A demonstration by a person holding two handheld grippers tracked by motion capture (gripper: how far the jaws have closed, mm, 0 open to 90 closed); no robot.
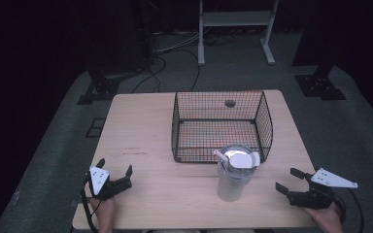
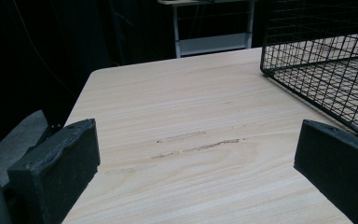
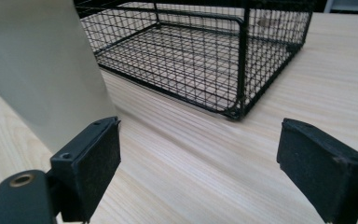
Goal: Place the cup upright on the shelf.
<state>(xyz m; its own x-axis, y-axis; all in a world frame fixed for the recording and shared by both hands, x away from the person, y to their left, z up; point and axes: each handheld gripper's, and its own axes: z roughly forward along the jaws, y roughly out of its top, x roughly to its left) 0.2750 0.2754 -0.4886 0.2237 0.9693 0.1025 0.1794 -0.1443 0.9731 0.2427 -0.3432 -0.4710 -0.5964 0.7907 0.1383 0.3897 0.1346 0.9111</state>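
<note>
Here, the tumbler (image 1: 234, 177) stands upright on the table (image 1: 141, 121), right of centre near the person's edge, its lid with a straw on top, just in front of the wire basket (image 1: 267, 124). The right gripper (image 1: 291, 180) rests to its right, jaws spread wide and empty. Well apart at the near left, the left gripper (image 1: 114, 171) lies with jaws equally wide, holding nothing.

No legible text, labels, brands, numbers or signs anywhere. Blank metal wall on tumbler (image 1: 233, 177), centre-bottom of high view, and blank again at upper left of right gripper view. Bare wire on basket (image 1: 222, 125). Only faint scuff marks on table (image 1: 141, 141), mid-frame in left gripper view, not lettering.
</note>
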